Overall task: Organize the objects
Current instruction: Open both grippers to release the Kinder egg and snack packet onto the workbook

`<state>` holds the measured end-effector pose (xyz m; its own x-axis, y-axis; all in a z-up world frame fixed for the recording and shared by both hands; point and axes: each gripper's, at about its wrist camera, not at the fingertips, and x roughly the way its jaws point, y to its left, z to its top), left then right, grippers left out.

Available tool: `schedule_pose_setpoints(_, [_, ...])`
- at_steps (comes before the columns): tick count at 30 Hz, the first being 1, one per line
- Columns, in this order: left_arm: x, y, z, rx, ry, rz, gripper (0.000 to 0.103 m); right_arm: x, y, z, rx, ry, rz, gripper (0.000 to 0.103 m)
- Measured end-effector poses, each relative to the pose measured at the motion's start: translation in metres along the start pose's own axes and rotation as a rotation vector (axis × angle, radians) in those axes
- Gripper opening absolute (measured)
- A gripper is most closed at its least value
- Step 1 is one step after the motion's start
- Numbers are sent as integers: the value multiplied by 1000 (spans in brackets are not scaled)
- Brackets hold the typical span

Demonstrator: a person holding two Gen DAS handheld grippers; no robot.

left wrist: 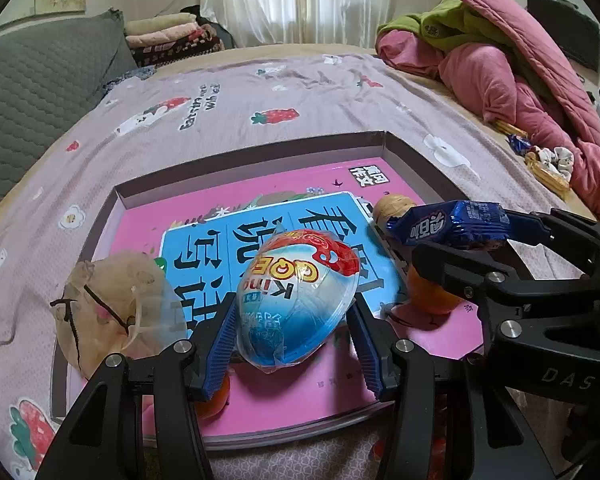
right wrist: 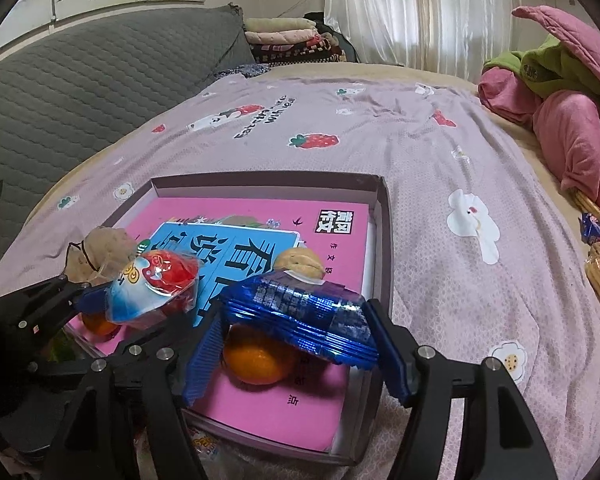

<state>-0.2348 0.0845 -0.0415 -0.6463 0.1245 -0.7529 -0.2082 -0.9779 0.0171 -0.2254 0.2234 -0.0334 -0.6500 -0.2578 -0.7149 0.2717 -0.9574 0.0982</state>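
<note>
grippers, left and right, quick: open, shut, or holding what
left gripper: closed on the egg-shaped snack pack.
right gripper: blue snack packet between its pads; grip cannot be told.

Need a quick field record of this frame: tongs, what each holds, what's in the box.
left tongs: closed on egg-shaped snack pack
right tongs: blue snack packet between pads; contact unclear
container: shallow box on the bed
box contents: pink book, blue book, walnut, orange, mesh pouch
</note>
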Motion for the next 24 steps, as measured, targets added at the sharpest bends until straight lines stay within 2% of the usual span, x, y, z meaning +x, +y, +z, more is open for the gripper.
schedule_pose_setpoints(8, [0,3,0,-15,11,-8,57,-11,-3,3,8,-42,-22,77])
schedule_pose_setpoints(13, [-1,2,-1,-21,18,-10,63,-16,-4,5,16,-61,-27,78])
schedule_pose_setpoints(24, [-16,7,2,-36,-7,3,67,-29,1,8,-5,-102,-23,78])
